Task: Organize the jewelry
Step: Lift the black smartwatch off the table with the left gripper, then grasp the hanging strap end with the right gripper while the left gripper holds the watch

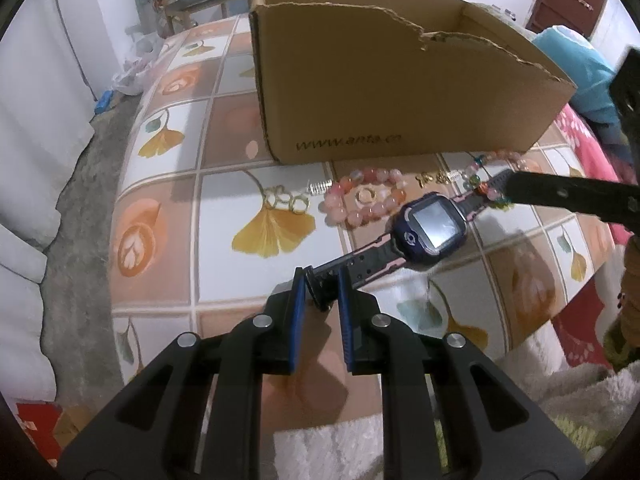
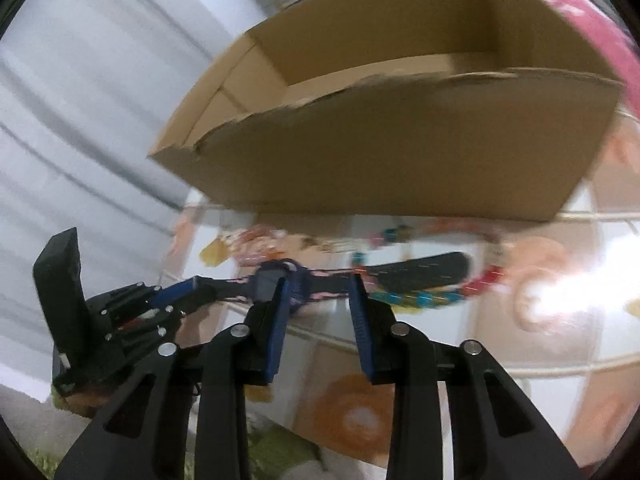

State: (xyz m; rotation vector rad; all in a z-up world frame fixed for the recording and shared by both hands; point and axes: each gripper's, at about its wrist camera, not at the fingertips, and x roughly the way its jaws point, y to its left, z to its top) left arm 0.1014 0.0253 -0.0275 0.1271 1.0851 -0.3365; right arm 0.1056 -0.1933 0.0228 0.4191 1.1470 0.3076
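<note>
Only the sharp left wrist view shows a pink bead bracelet (image 1: 362,200) on the tiled worktop (image 1: 224,216). The left hand-held gripper (image 1: 322,286), nearly closed, pinches the watch (image 1: 430,230) strap. The right hand-held gripper (image 2: 320,294) stands partly open above it, holding nothing.

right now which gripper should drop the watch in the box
Left. The left gripper already pinches the watch strap end, with the box just beyond. The right gripper is open, holding nothing.
</note>
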